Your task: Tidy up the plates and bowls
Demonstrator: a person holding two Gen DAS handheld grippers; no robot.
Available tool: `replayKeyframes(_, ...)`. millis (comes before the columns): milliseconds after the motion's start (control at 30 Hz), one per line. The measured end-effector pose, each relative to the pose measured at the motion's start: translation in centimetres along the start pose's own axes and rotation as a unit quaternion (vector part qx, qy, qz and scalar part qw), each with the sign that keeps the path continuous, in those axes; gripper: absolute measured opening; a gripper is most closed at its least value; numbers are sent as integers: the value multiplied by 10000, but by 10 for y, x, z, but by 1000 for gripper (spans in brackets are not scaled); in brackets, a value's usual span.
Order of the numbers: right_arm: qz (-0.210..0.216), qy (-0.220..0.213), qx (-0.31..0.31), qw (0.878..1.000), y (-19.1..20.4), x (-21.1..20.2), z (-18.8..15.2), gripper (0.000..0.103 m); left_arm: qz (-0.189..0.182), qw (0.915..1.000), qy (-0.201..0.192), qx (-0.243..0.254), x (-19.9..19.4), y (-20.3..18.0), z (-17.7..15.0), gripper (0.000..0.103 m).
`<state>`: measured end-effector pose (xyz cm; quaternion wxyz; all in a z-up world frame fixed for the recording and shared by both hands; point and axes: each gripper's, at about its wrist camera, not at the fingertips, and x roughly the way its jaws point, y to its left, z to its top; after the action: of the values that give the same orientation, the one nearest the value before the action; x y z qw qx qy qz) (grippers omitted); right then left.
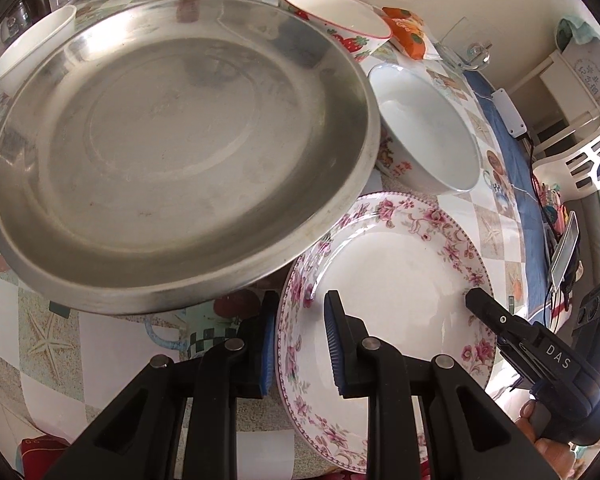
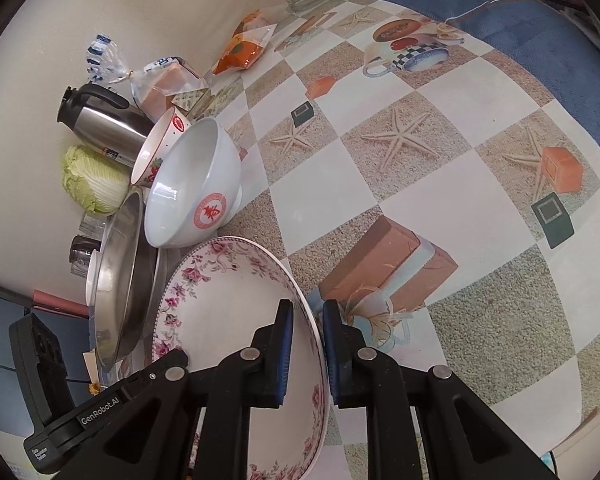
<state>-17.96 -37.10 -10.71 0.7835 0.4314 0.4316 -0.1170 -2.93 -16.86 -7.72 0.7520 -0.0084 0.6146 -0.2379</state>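
Fingers of both grippers straddle the floral plate (image 1: 384, 288) rim: right gripper (image 2: 305, 354) pinches it, left gripper (image 1: 300, 344) half-open, probably for stacking beside the steel pan (image 1: 180, 152).

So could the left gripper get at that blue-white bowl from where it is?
Probably not directly. The left gripper sits astride the floral plate's rim, and that plate lies between it and the bowl. The steel pan crowds the bowl's left side.

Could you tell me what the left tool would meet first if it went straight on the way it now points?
Probably the steel pan: the left tool straddles the floral plate rim, and the pan's edge overlaps that plate just ahead, though depth is unclear.
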Motion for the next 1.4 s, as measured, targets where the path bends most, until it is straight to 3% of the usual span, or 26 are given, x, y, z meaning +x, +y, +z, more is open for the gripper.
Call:
replayKeyframes(733,-161,-568,-474,9971,16,-55,-2,16,-168,9974,-408,574,-24,-33,-5,24)
replayKeyframes(867,-184,-734,-599,9953,23,-69,0,16,-404,9965,-525,509,-37,-30,-1,24)
replayKeyframes(1100,-27,-882,-705,9936,42,-82,11,16,-544,9943,-816,419,-65,-26,24,24)
replayKeyframes(1400,135,-1004,-951,9903,87,-79,43,16,-467,9881,-1413,398,-110,-18,76,24)
